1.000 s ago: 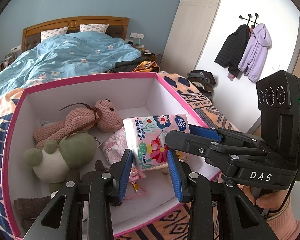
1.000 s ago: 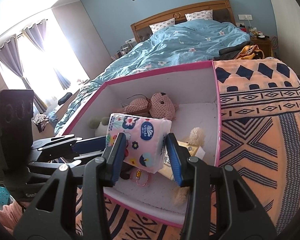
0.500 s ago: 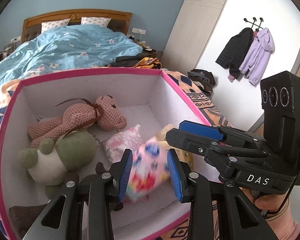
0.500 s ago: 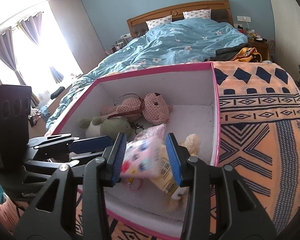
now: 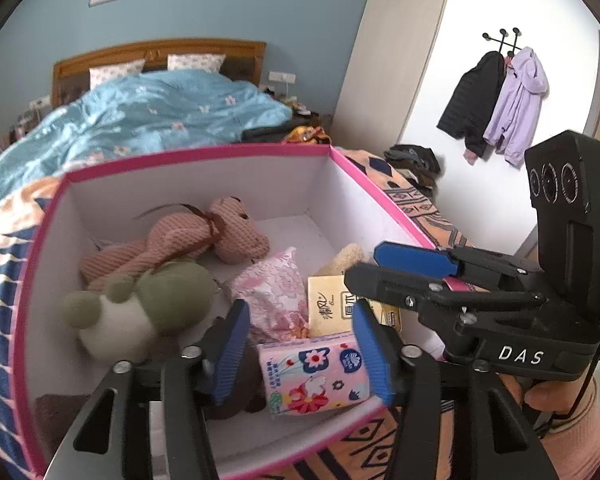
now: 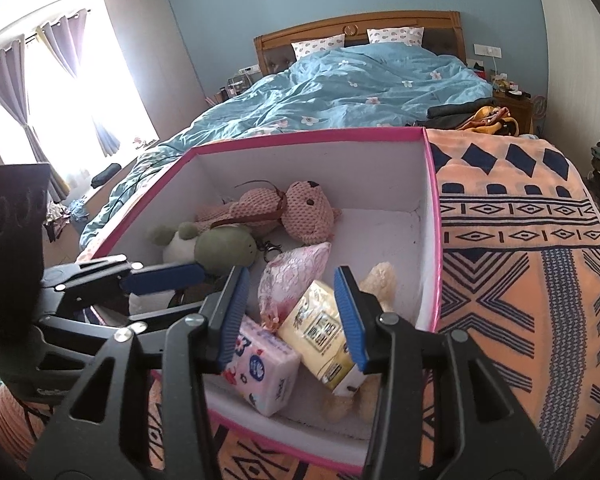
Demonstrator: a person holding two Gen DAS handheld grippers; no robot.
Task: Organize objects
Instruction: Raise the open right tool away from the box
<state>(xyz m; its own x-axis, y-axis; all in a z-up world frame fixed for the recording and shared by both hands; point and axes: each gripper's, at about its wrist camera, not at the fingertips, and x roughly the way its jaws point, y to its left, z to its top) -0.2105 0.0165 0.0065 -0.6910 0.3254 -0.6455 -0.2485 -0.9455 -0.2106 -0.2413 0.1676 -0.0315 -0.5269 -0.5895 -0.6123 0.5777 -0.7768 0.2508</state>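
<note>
A pink-rimmed white box (image 5: pixel 204 151) (image 6: pixel 312 134) stands on a patterned blanket. Inside lie a pink bear (image 5: pixel 204 236) (image 6: pixel 304 212), a green and white plush (image 5: pixel 140 304) (image 6: pixel 220 244), a pink floral pouch (image 5: pixel 276 292) (image 6: pixel 296 268), a yellow tissue pack (image 5: pixel 328 304) (image 6: pixel 320 328) and a flowered pink tissue pack (image 5: pixel 316 372) (image 6: pixel 260 368) at the box's near wall. My left gripper (image 5: pixel 300 352) is open above the flowered pack. My right gripper (image 6: pixel 290 316) is open and empty above the box.
The orange and navy patterned blanket (image 6: pixel 520 260) spreads right of the box. A bed with a blue duvet (image 6: pixel 360 88) lies behind. Coats (image 5: pixel 496 100) hang on the right wall. A beige plush (image 6: pixel 380 280) lies in the box's right corner.
The flowered tissue pack left my right gripper's jaws and dropped into the box, landing at the near wall. Both grippers stayed above the box.
</note>
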